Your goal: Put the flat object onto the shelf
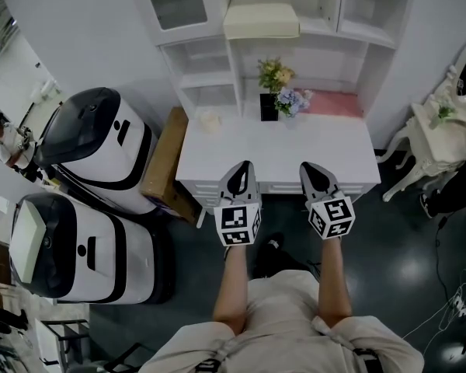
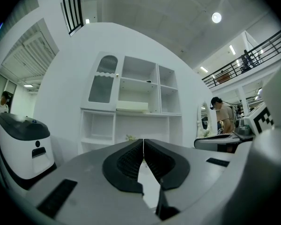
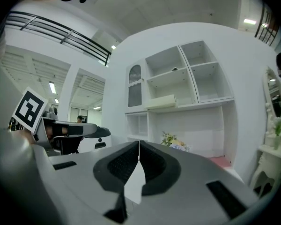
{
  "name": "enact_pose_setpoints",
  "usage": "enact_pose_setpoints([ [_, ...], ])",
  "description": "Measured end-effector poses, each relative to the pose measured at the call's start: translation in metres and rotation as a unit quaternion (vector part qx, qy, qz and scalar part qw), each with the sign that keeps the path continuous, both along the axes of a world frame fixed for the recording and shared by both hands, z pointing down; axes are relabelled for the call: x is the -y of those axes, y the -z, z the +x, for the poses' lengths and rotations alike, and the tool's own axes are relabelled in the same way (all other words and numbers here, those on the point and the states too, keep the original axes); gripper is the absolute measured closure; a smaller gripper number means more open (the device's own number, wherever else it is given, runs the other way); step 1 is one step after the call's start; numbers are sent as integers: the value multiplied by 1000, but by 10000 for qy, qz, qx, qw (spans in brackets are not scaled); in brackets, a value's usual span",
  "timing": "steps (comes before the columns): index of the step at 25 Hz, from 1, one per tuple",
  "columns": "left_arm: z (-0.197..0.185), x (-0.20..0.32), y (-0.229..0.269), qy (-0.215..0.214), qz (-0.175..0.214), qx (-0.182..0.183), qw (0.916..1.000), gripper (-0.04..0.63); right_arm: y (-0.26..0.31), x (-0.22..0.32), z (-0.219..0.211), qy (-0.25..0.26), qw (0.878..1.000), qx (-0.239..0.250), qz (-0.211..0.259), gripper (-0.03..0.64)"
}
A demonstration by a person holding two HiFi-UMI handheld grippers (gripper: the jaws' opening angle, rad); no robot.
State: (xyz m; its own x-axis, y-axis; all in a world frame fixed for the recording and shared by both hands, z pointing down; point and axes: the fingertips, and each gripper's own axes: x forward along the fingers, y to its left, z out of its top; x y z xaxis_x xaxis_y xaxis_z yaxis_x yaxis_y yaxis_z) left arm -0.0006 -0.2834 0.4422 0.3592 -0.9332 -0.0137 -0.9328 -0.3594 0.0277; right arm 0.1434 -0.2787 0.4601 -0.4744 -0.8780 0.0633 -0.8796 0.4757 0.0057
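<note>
At 9 o'clock in the head view a white-and-black machine stands on the dark floor. A second machine stands nearer, at about 8 o'clock. A brown cardboard box stands between the farther machine and the white desk. The left gripper hovers at the desk's near edge and points toward 12 o'clock. Its jaws are pressed together with nothing between them, and in the left gripper view its ribbed pads meet at the tips. Just beside it, at its 3 o'clock, the right gripper points the same way, its jaws likewise closed and empty. At the back of the desk sit a small pale object, a black vase of flowers and, at 1 o'clock, a pink mat. A white shelf unit rises above the desk at 12 o'clock. The flat object, a cream pad, lies level on its middle shelf, well apart from both grippers. At 3 o'clock a white chair stands beside the desk.
</note>
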Motion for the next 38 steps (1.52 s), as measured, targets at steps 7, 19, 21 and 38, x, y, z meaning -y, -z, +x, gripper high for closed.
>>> enact_pose_setpoints([
  [7, -6, 1, -3, 62, -27, 9, 10000, 584, -5, 2, -6, 89, 9999, -37, -107, 548],
  [19, -15, 3, -3, 131, -29, -51, 9999, 584, -8, 5, -14, 188, 9994, -219, -190, 548],
  [21, -15, 4, -2, 133, -31, -58, 9999, 584, -7, 6, -13, 180, 9994, -247, -169, 548],
  [38, -12, 5, 3, 95, 26, -30, 9999, 584, 2, 9, -14, 281, 9991, -301, -79, 547],
])
